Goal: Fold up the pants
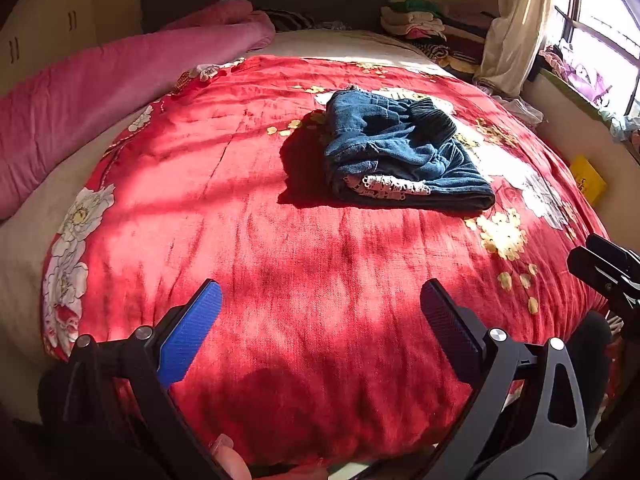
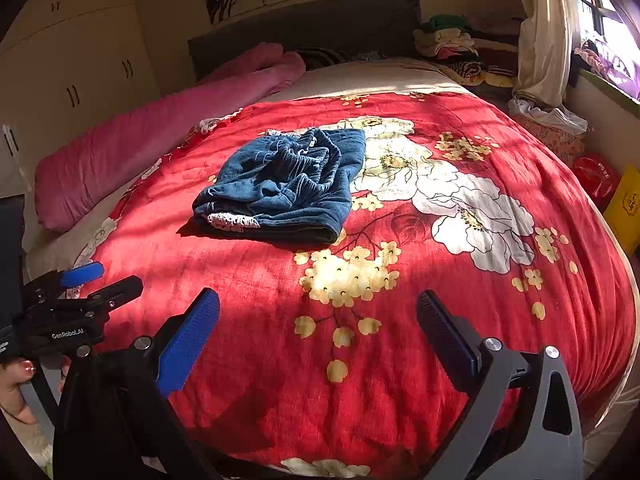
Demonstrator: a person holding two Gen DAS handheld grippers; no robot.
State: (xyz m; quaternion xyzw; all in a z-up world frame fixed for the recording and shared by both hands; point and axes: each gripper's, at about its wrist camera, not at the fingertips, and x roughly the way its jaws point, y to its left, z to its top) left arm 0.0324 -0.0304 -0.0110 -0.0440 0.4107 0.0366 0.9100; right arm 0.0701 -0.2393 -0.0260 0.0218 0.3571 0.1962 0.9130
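Observation:
Dark blue pants [image 1: 404,152] lie folded in a thick bundle on the red flowered blanket [image 1: 280,260], with a white lace trim showing at the near edge. The right wrist view has the pants [image 2: 280,188] left of centre. My left gripper [image 1: 320,304] hovers open above the near part of the blanket, well short of the pants, with nothing between its fingers. My right gripper [image 2: 318,312] is likewise open and empty, near the bed's front edge. The left gripper [image 2: 100,278] also shows at the far left of the right wrist view, held by a hand [image 2: 16,384].
A rolled pink quilt [image 1: 100,92] runs along the bed's left side. Piled clothes [image 2: 452,48] sit by the dark headboard [image 2: 304,28]. A curtain [image 2: 544,28] and window are at the right, with a yellow box [image 2: 628,204] and red item [image 2: 596,180] beside the bed.

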